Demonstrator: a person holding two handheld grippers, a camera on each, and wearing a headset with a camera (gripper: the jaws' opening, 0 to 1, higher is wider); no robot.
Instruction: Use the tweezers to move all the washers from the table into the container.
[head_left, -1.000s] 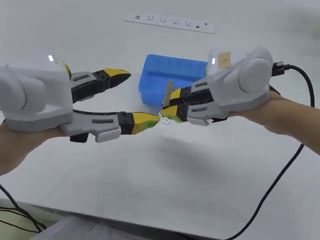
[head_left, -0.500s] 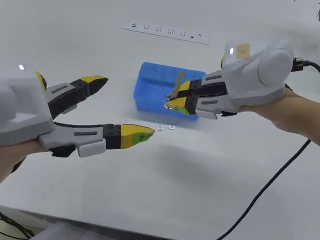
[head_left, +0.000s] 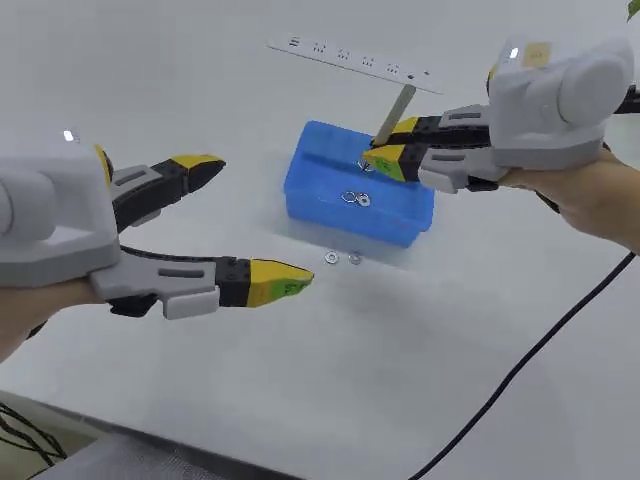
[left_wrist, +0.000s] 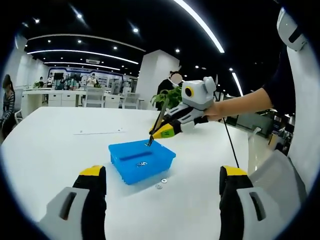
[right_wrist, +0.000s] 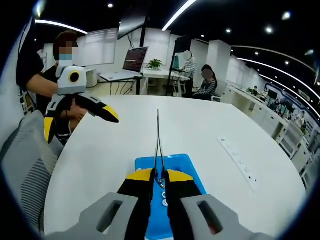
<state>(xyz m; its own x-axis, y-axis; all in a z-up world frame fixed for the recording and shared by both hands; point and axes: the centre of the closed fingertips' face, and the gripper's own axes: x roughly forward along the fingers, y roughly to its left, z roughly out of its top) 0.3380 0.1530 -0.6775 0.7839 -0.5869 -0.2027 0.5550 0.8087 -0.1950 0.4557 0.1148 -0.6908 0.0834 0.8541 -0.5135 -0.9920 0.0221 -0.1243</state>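
Observation:
The blue container sits mid-table with two washers inside. Two more washers lie on the table just in front of it. My right gripper hovers over the container's far side, shut on the metal tweezers, whose tip points down into the container with a small ring at it. In the right gripper view the tweezers run forward between the shut jaws over the container. My left gripper is open and holds nothing, left of the container. The left gripper view faces the container and the table washers.
A white power strip lies at the back of the white table. A black cable trails from my right gripper over the table's right side. People sit at other desks in the office behind.
My right gripper has risen with the tweezers from the washers on the table to above the container. The left gripper has drawn back to the left.

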